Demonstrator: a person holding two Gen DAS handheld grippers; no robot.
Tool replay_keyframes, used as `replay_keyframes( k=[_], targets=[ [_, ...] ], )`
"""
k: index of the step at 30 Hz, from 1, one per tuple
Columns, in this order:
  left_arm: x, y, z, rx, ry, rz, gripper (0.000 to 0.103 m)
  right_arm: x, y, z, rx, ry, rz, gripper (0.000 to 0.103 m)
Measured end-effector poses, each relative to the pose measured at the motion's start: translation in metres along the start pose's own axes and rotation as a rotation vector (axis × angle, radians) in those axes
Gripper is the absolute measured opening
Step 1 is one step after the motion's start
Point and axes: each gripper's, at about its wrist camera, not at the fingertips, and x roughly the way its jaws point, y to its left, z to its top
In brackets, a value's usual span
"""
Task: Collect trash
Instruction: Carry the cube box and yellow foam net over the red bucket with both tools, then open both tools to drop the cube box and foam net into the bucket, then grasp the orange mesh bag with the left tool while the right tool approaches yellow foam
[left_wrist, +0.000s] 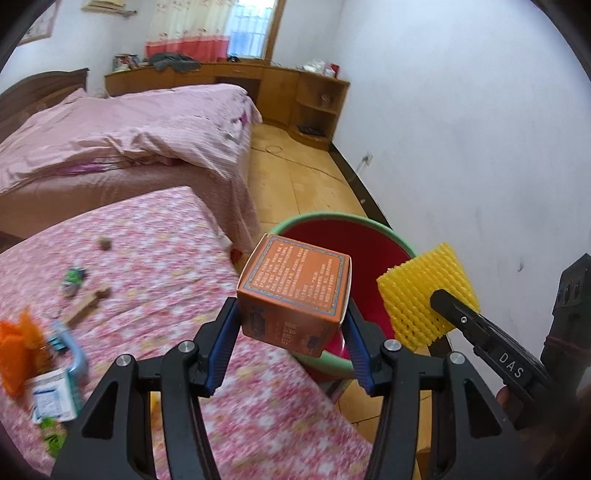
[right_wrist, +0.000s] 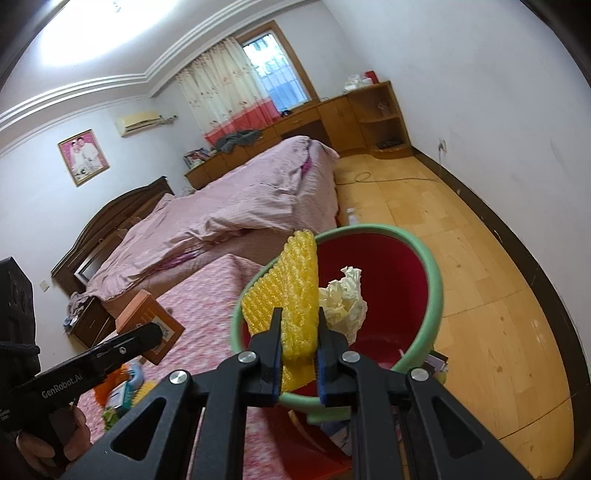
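Note:
My left gripper (left_wrist: 291, 317) is shut on an orange cardboard box (left_wrist: 295, 291) and holds it in the air at the near rim of a red bin with a green rim (left_wrist: 369, 225). My right gripper (right_wrist: 299, 328) is shut on a yellow foam net (right_wrist: 295, 288) and holds it over the bin's near edge (right_wrist: 436, 273). The foam net also shows in the left wrist view (left_wrist: 424, 295), right of the box. The box shows at the left of the right wrist view (right_wrist: 147, 317). Crumpled white paper (right_wrist: 343, 299) lies inside the bin.
A table with a pink floral cloth (left_wrist: 166, 266) carries more litter: an orange foam net (left_wrist: 18, 347), a small white carton (left_wrist: 51, 398), a green wrapper (left_wrist: 74, 280) and a brown stick (left_wrist: 88, 306). A bed with a pink cover (left_wrist: 129, 125) stands behind. Wooden floor (right_wrist: 480, 258) lies right of the bin.

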Motion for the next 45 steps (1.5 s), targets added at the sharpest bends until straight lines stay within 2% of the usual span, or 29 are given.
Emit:
replay_keyframes(
  k=[9,12,14,19,30,36,45],
  targets=[
    [0.048,-0.019,0.003,0.062,0.072,-0.016,0.056,0.029,-0.03,-0.003,0.043,0.025,-0.044,0.018],
    [0.056,-0.022,0.003,0.079,0.086,-0.011,0.062,0.033,-0.034,-0.004,0.043,0.025,-0.056,0.019],
    [0.058,-0.023,0.003,0.086,0.086,-0.014,0.062,0.035,-0.037,-0.003,0.049,0.022,-0.063,0.02],
    [0.058,-0.022,0.001,0.078,0.09,-0.008,0.062,0.035,-0.04,-0.002,0.063,0.014,-0.058,0.034],
    [0.019,-0.008,-0.006,0.038,0.058,0.026,0.062,0.018,-0.034,-0.004,0.077,-0.003,-0.045,0.037],
    [-0.014,0.007,-0.013,0.033,0.008,0.126,0.062,0.003,-0.025,-0.007,0.08,-0.012,-0.031,0.037],
    [-0.058,0.05,-0.028,-0.06,-0.013,0.187,0.062,-0.011,0.0,-0.014,0.062,0.001,0.003,0.037]
  ],
)
